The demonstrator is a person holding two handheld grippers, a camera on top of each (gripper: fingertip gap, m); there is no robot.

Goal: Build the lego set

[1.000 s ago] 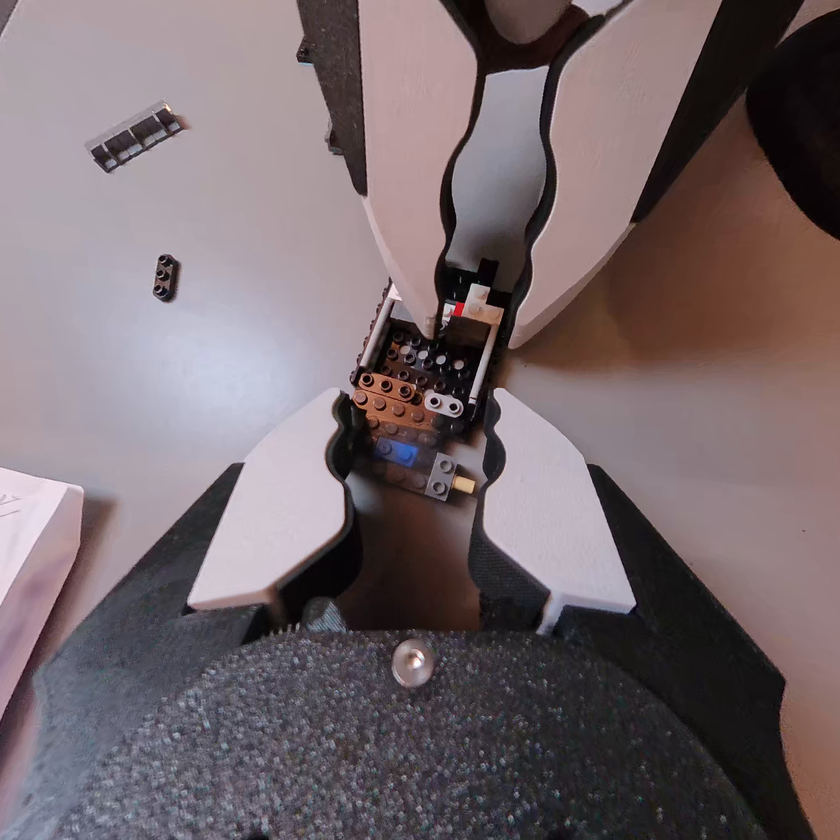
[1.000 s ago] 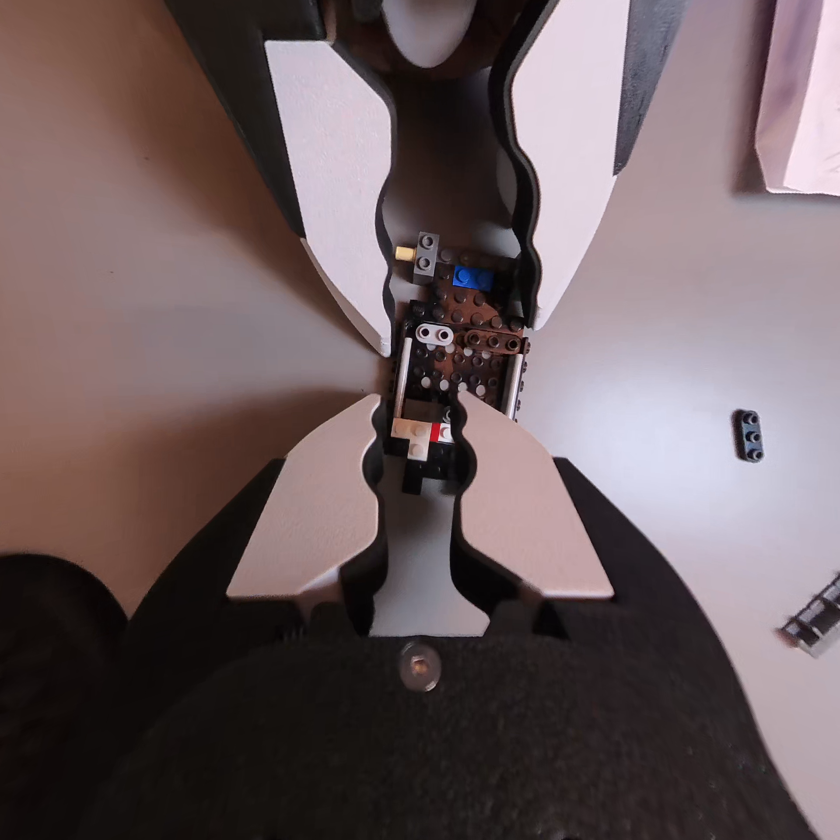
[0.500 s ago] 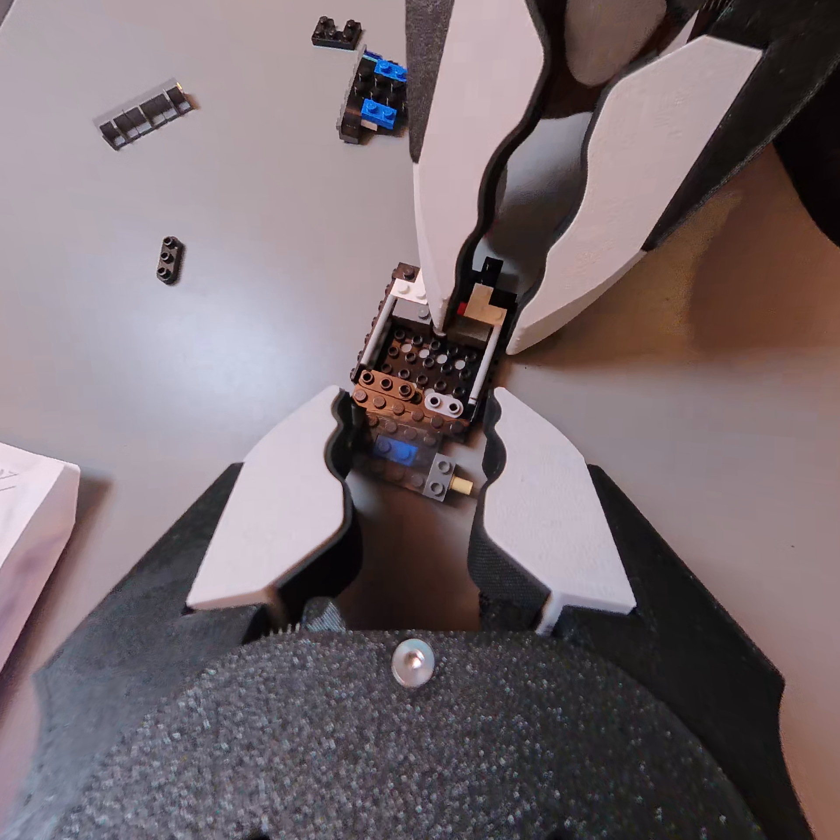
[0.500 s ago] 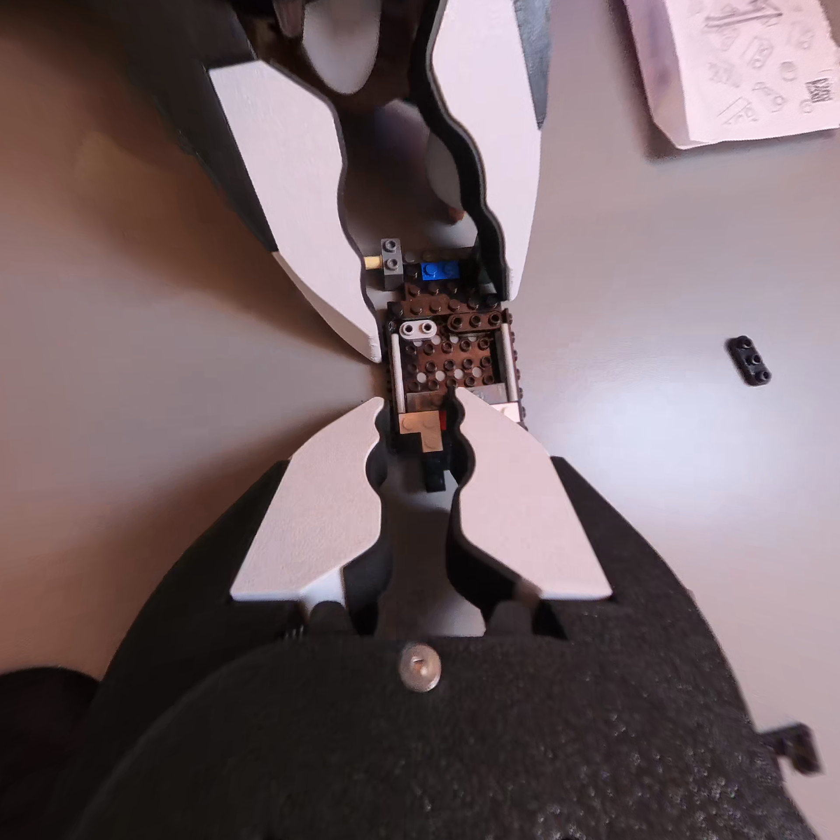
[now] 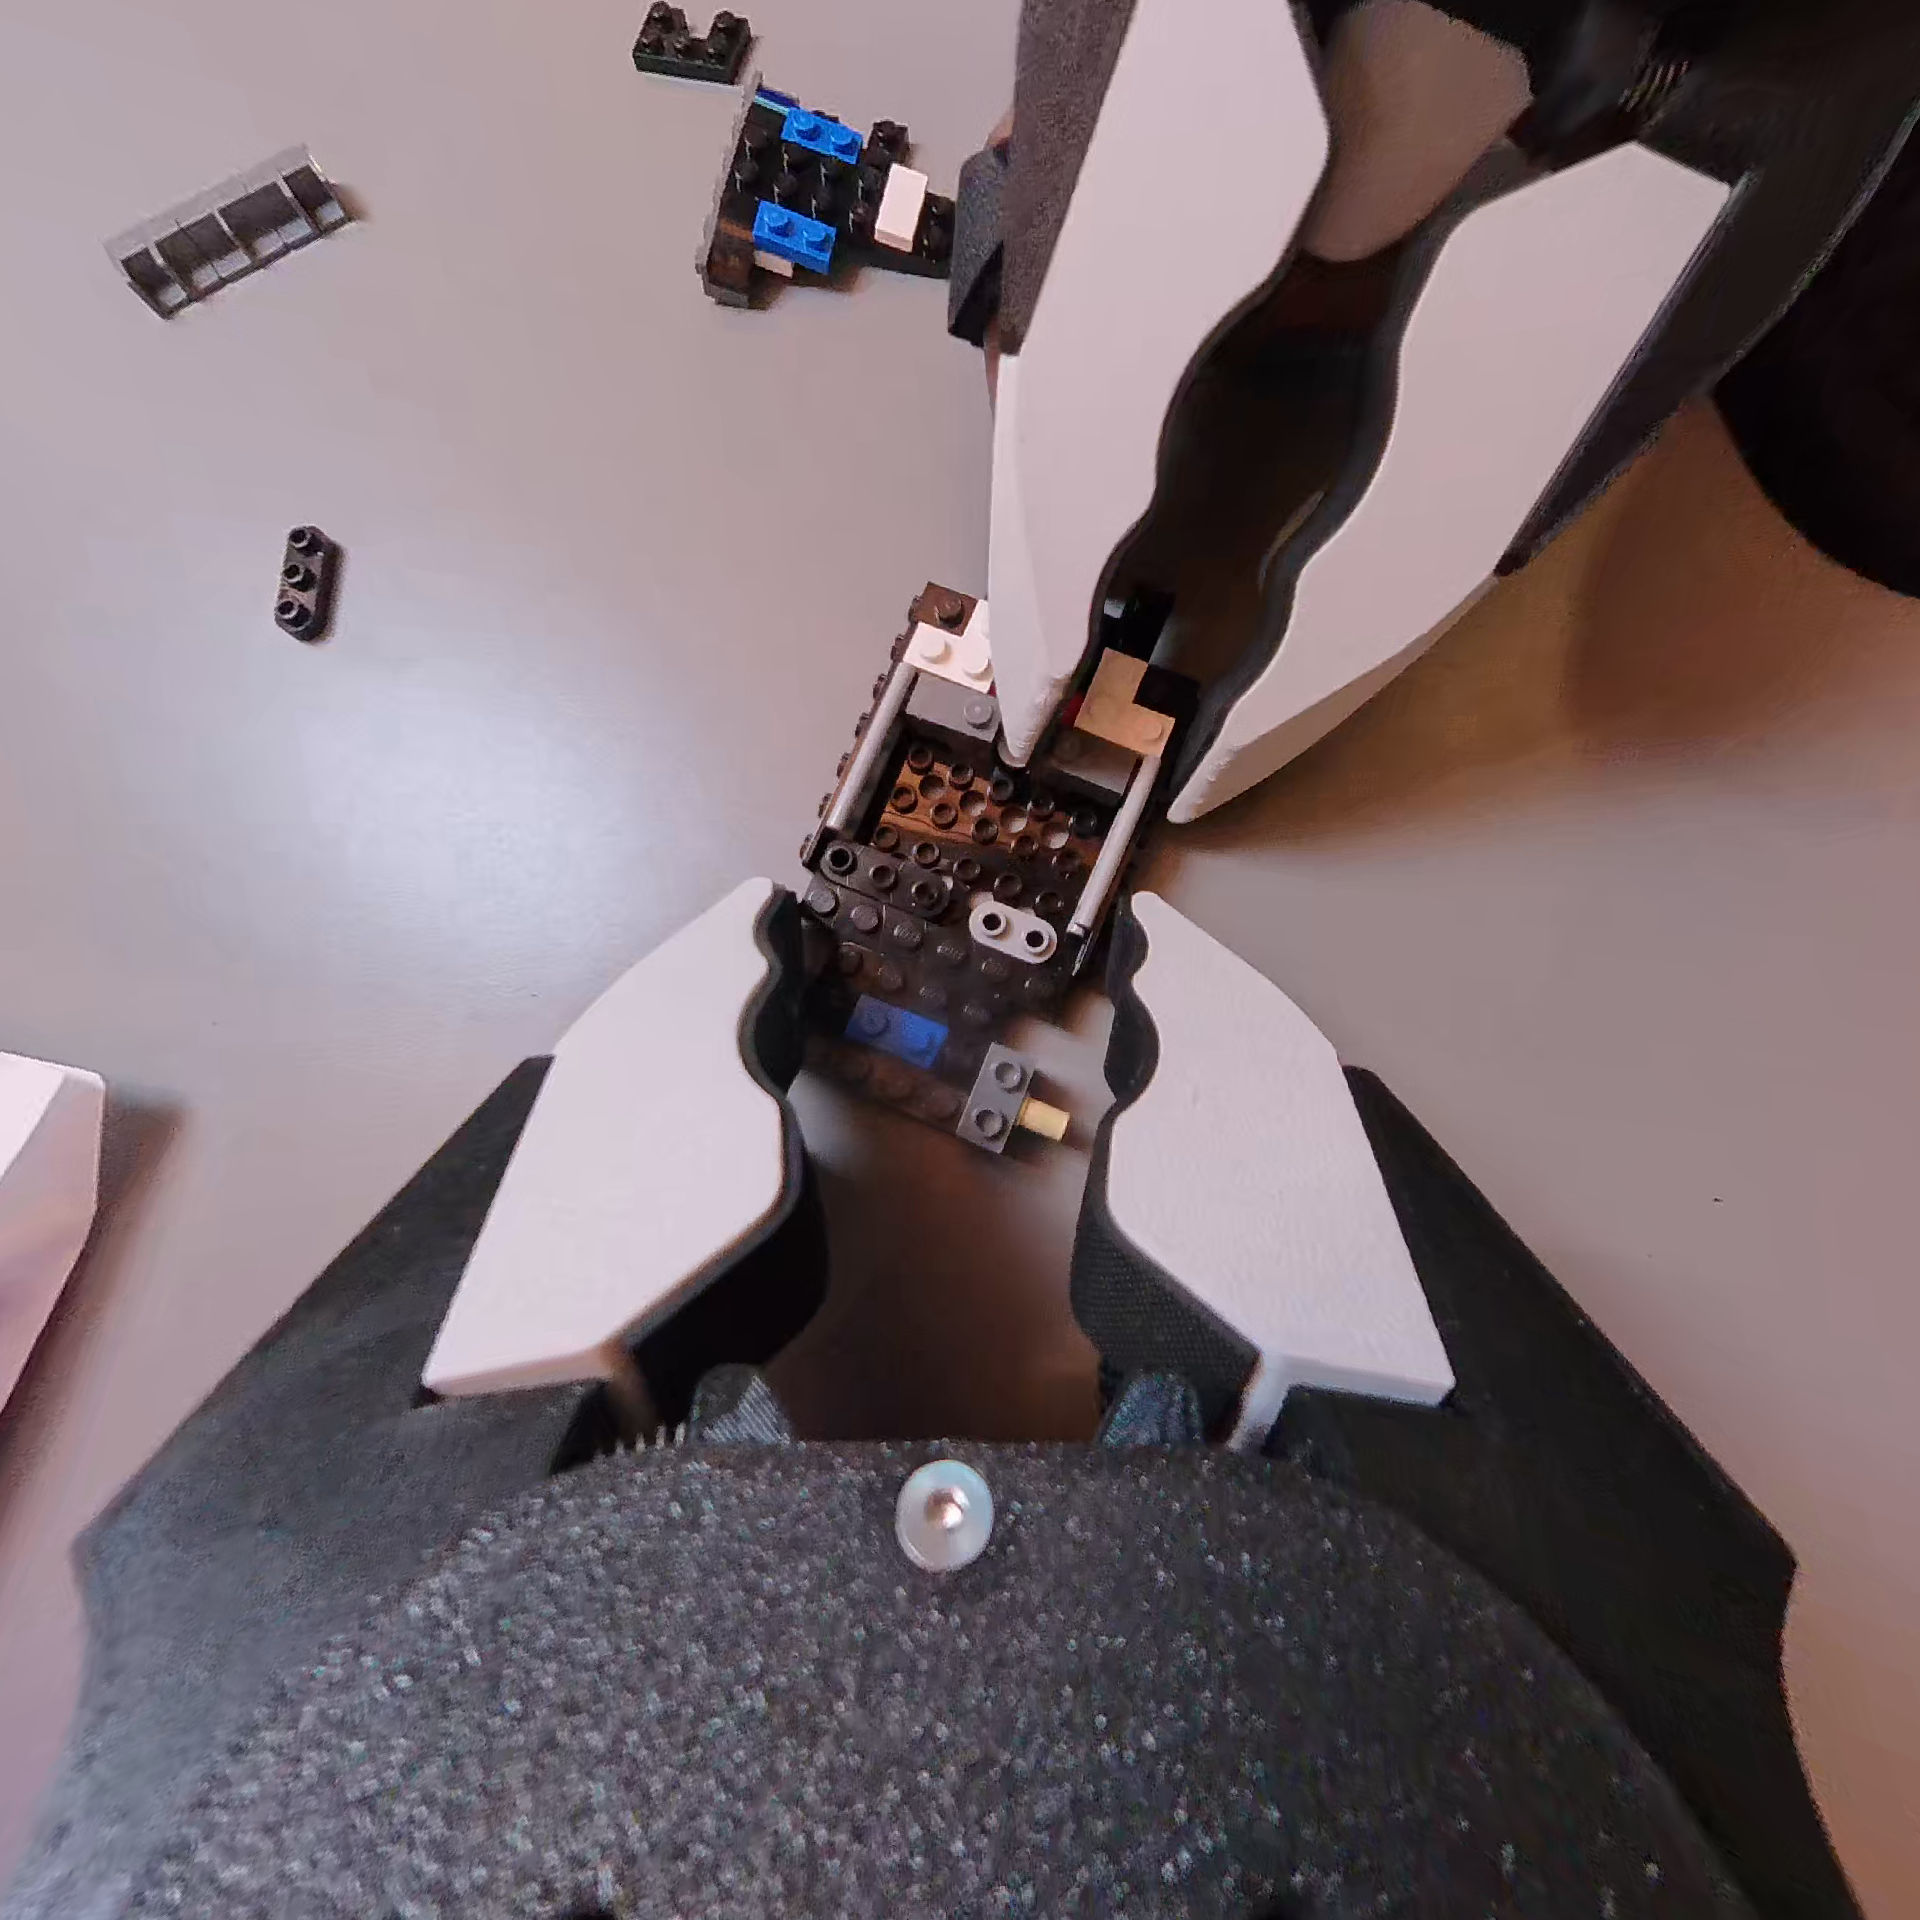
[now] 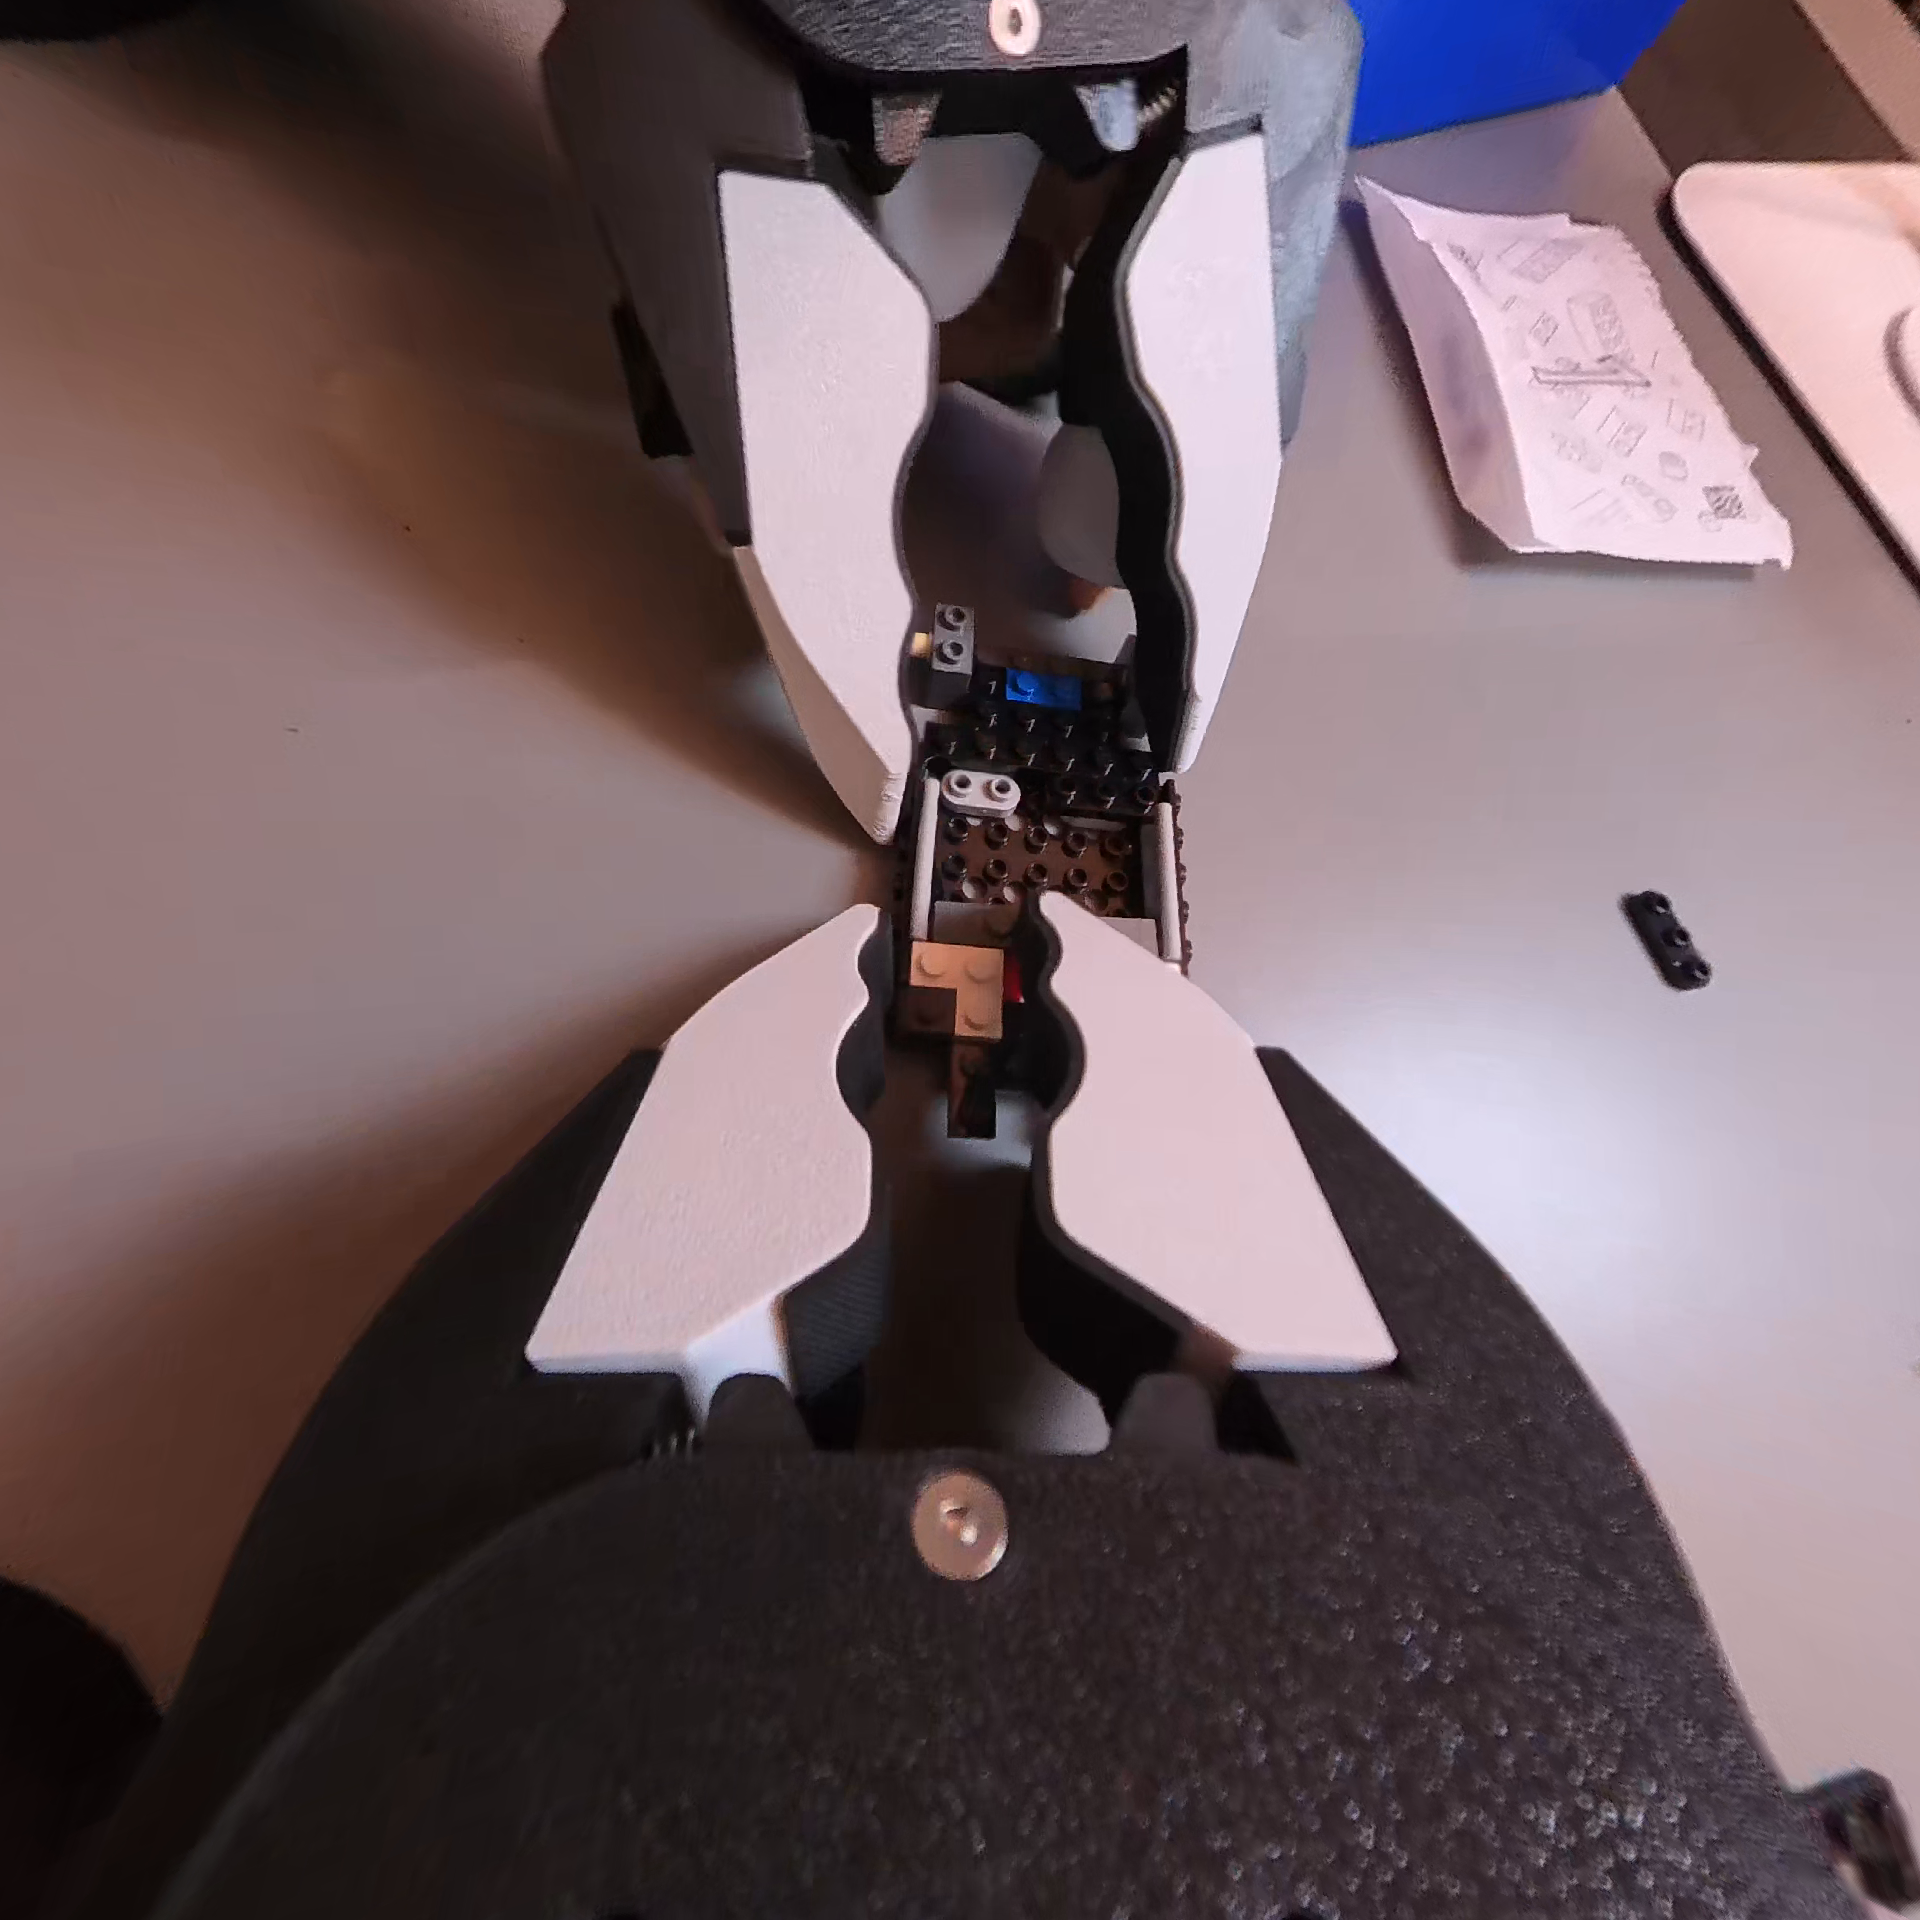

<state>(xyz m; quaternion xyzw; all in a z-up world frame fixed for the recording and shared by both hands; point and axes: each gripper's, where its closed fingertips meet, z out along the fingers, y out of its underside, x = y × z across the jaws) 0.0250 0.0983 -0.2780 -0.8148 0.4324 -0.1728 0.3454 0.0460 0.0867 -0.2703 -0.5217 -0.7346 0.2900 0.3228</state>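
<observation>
Grey table (image 5: 468,727): left gripper (image 5: 951,914) pinches the brick model (image 5: 966,862) at its near end, steadying it, while right gripper (image 6: 961,914) clamps the tan-brick end opposite.

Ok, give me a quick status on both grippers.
Left gripper shut on brick model, blue-brick end. Right gripper shut on its tan-brick end. Loose black plate lies apart on table.

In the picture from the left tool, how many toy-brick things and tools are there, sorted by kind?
Brick models: 2, the held brick model and the black-and-blue brick model
Loose pieces: 3, the black three-stud plate, the black notched piece and the grey grille strip
Tools: 2, the left tool and the right tool, both shut on the held brick model
Total: 7
</observation>
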